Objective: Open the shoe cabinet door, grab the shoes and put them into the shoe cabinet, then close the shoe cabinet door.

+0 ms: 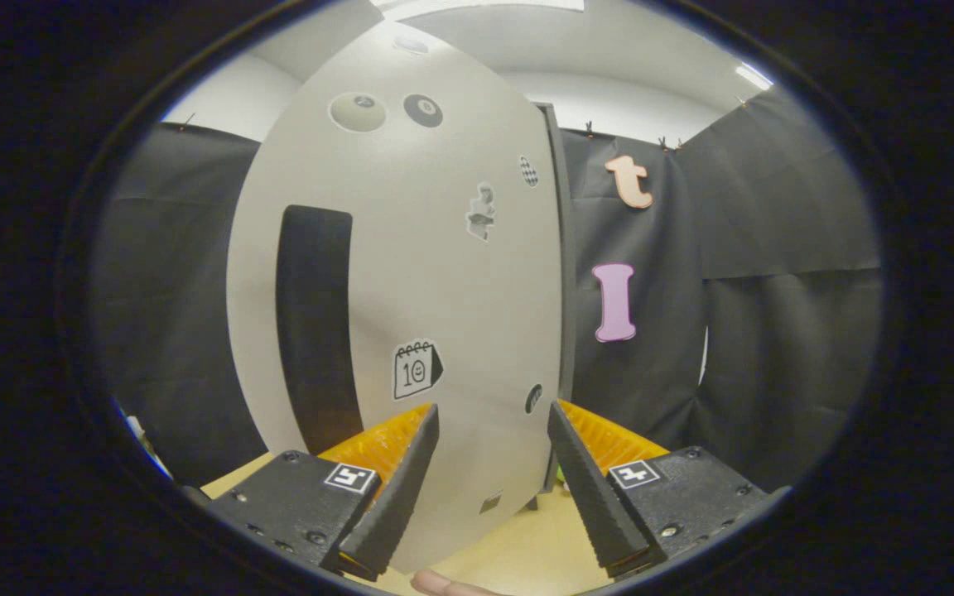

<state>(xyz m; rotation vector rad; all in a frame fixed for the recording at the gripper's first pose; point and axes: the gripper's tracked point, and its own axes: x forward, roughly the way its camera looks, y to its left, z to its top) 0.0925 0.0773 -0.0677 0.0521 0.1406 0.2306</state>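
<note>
Cloth wall (171,314) hangs behind on the left; ahead stands the cabinet door (444,273), pale, with a dark vertical slot (315,323) near its left side and stickers (416,370) scattered over it. Door looks shut or nearly so, its right edge against a dark frame (564,265). Gripper (493,463) hovers just before the lower door, jaws spread apart and holding nothing. A fingertip (444,584) shows below them on the wooden floor (527,555). Shoes cannot be located. Likely the opening step: next move calls for hooking a finger into the slot and pulling.
</note>
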